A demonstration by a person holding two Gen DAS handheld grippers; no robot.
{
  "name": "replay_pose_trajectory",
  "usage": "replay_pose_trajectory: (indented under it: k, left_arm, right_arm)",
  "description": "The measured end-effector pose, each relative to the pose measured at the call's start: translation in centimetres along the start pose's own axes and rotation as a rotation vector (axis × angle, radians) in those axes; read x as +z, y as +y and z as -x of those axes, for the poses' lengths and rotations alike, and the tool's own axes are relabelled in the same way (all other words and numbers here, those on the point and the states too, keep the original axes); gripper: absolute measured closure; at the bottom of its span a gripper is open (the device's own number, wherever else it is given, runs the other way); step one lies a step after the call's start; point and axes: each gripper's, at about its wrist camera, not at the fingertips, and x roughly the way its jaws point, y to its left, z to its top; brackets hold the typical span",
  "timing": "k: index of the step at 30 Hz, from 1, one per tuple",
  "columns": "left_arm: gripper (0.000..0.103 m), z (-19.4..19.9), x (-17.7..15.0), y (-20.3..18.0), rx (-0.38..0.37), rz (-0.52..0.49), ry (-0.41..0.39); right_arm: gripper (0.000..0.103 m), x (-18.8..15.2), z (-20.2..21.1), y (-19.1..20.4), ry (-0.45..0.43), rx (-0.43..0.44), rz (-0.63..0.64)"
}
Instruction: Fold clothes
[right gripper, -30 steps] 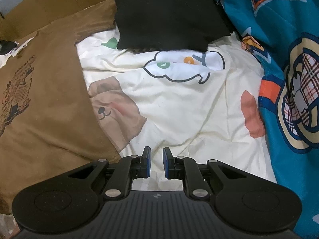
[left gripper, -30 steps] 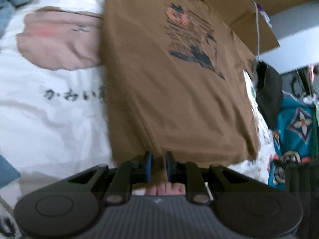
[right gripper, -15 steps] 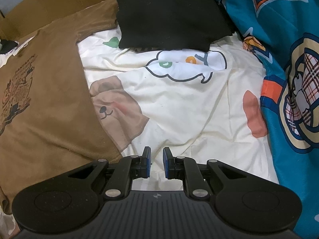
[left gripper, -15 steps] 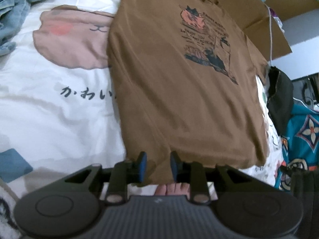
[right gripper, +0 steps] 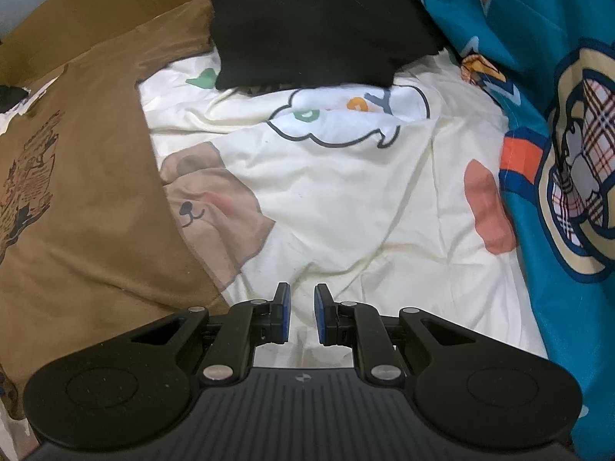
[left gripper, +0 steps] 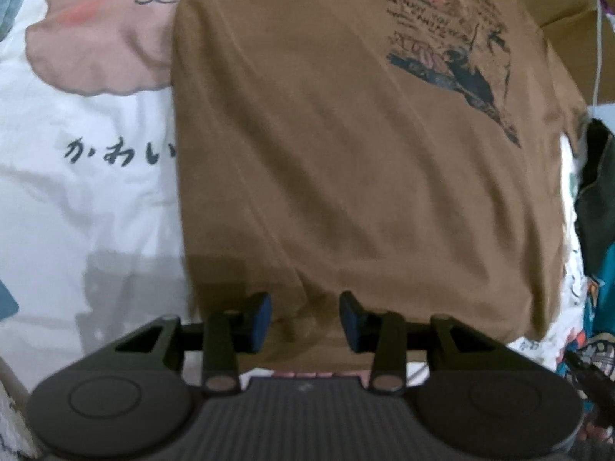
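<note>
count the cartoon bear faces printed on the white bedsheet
2: one bear face left of the brown t-shirt, another bear face by its right edge. The shirt may hide more.

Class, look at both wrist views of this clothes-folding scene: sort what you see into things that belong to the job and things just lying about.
Part of the job:
- brown T-shirt, spread flat
- left gripper, jaws just been opening over the shirt's hem, not pressing on it
- right gripper, nothing between its jaws

Just lying about:
- cartoon bedsheet
- black cloth
- teal blanket
- cardboard
</note>
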Motion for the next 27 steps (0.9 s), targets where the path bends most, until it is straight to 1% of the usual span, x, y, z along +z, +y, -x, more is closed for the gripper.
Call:
replay_pose_trajectory:
  k: [1, 3, 4, 6, 8, 11, 15, 16, 17, 18, 20, 24, 27]
  left_arm:
    - [0.063, -0.2, 0.2, -0.3, 0.016, -0.005, 0.009]
    - [0.068, -0.4, 0.3, -1.0, 0.047, -0.03, 0.02]
    - [0.069, -0.5, 0.4, -1.2, 0.061, -0.039, 0.023]
    - [0.076, -0.7, 0.5, -1.1, 0.078, -0.015, 0.021]
    - [0.078, -1.2, 0.6, -0.9, 0.091, 0.005, 0.021]
    - [0.079, -1.9, 0.5, -0.4, 0.09, 0.049, 0.029]
    - [0.078, -2.1, 0.4, 0.2, 0.092, 0.116, 0.008]
    - [0.079, -2.1, 0.4, 0.3, 0.096, 0.128, 0.003]
    - [0.085, -2.1, 0.3, 0.4, 0.098, 0.136, -0.002]
    - [0.091, -1.9, 0.3, 0.5, 0.098, 0.138, -0.004]
    - [0.093, -1.2, 0.0, 1.0, 0.087, 0.14, -0.013]
    - [0.094, 0.9, -0.6, 2.5, 0.054, 0.139, -0.035]
    - [0.094, 2.6, -1.2, 3.9, 0.042, 0.112, -0.046]
  right_arm:
    - [0.089, 0.0, -0.1, -0.2, -0.001, 0.001, -0.006]
    - [0.089, -0.1, -0.3, -0.5, -0.002, 0.003, -0.018]
    - [0.089, -0.1, -0.3, -0.7, -0.002, 0.005, -0.022]
    - [0.089, -0.1, -0.5, -0.9, -0.003, 0.008, -0.026]
    - [0.089, -0.2, -0.6, -1.0, -0.004, 0.01, -0.028]
    - [0.089, -0.3, -0.7, -1.3, -0.006, 0.01, -0.034]
    - [0.089, -0.4, -1.1, -1.7, -0.002, 0.01, -0.043]
    - [0.089, -0.4, -1.2, -1.8, 0.0, 0.011, -0.044]
    - [0.089, -0.4, -1.3, -1.7, 0.001, 0.014, -0.043]
    - [0.089, -0.3, -1.3, -1.7, -0.001, 0.017, -0.043]
    - [0.089, 0.0, -1.3, -1.5, -0.009, 0.027, -0.042]
    - [0.089, 0.6, -1.4, -1.0, -0.025, 0.052, -0.038]
    - [0.089, 0.7, -1.6, -0.5, -0.026, 0.066, -0.041]
